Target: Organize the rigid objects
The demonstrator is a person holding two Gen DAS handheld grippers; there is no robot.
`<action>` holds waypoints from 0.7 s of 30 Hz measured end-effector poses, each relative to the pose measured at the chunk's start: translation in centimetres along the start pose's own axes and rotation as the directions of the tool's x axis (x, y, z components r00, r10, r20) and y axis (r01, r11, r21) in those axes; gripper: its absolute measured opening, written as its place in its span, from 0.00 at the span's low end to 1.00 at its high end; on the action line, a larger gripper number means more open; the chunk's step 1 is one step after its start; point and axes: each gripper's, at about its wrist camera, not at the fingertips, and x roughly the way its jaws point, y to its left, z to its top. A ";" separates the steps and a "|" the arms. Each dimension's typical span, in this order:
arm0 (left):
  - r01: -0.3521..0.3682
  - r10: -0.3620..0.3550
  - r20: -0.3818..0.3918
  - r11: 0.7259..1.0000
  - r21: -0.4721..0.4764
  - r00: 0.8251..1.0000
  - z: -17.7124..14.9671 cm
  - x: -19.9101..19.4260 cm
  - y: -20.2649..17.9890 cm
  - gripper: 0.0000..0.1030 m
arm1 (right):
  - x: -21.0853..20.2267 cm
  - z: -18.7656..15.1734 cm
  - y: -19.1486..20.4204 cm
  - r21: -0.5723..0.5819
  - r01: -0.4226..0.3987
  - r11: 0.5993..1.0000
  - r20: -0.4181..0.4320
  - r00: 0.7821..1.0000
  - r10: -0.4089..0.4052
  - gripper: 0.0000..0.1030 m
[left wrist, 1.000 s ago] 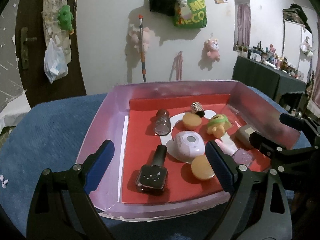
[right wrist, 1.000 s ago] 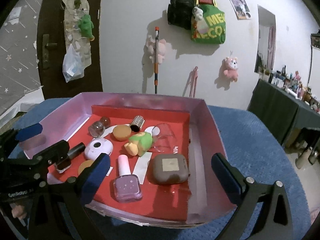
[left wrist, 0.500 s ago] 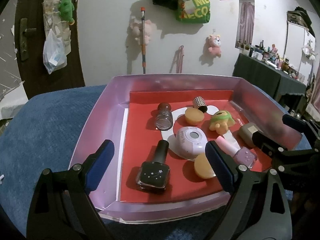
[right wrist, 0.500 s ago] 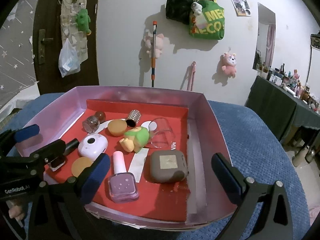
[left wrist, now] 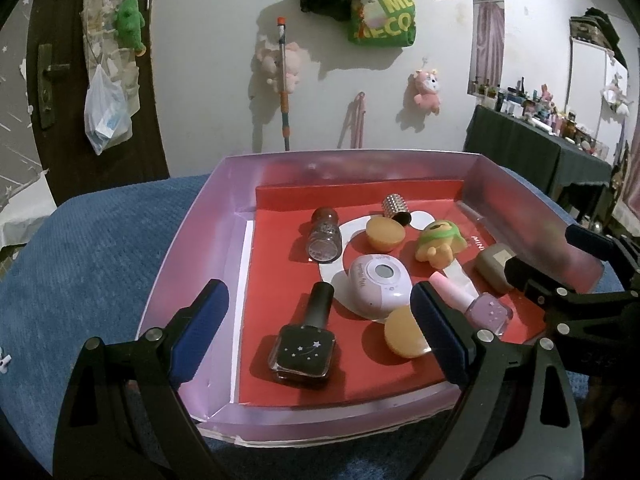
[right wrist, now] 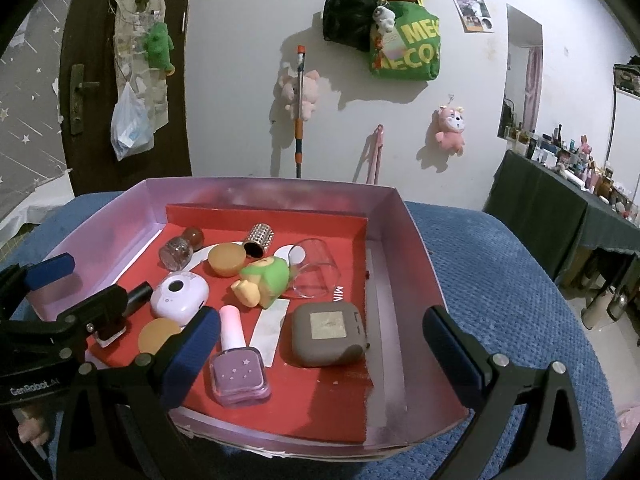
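— Where are your two tools right now?

— My left hand-held gripper [left wrist: 316, 330] hangs over the near edge of the pink box [left wrist: 192, 268], its jaws wide and nothing between the pads. My right hand-held gripper [right wrist: 320, 344] is the same: spread wide, empty, over the near right part of that box.

— And the box sits on what?

— On a blue textured cover [left wrist: 88, 248]; I can't tell what is under it. The box has a red liner [right wrist: 336, 408] on its floor.

— What lies in it?

— Nearest my left tool, a black nail polish bottle [left wrist: 304, 346] with stars, lying flat, cap pointing away. Just to its right is an orange round piece [left wrist: 404, 336], and behind that a white and lilac oval device [left wrist: 378, 282]. A clear glittery bottle [left wrist: 325, 232] with a brown cap lies further back, near a second orange round piece [left wrist: 386, 232] and a studded silver cap [left wrist: 396, 210].

— And on the right side?

— A lilac nail polish bottle [right wrist: 238, 368] with a pale pink cap lies between my right tool's fingers in view, untouched. Beside it a grey-brown rounded case [right wrist: 328, 332] rests flat. Behind them a green and yellow toy figure [right wrist: 264, 280] lies tipped, touching a clear plastic cup [right wrist: 314, 272] on its side.

— Any contact with the things?

— None that I can see; both sets of pads are apart from everything in the box.
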 end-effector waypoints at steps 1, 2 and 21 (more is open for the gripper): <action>-0.001 0.001 -0.001 1.000 -0.001 1.000 0.0 0.0 0.0 0.90 | 0.0 0.0 0.0 0.000 0.000 1.000 0.000 1.000 0.000 1.00; -0.001 0.001 -0.002 1.000 -0.003 1.000 0.0 0.0 0.0 0.90 | 0.0 0.0 -0.1 -0.001 0.001 1.000 -0.001 1.000 -0.001 1.00; -0.002 0.002 -0.003 1.000 -0.005 1.000 0.1 0.0 0.1 0.90 | 0.1 0.1 0.1 -0.001 0.001 1.000 -0.001 1.000 -0.001 1.00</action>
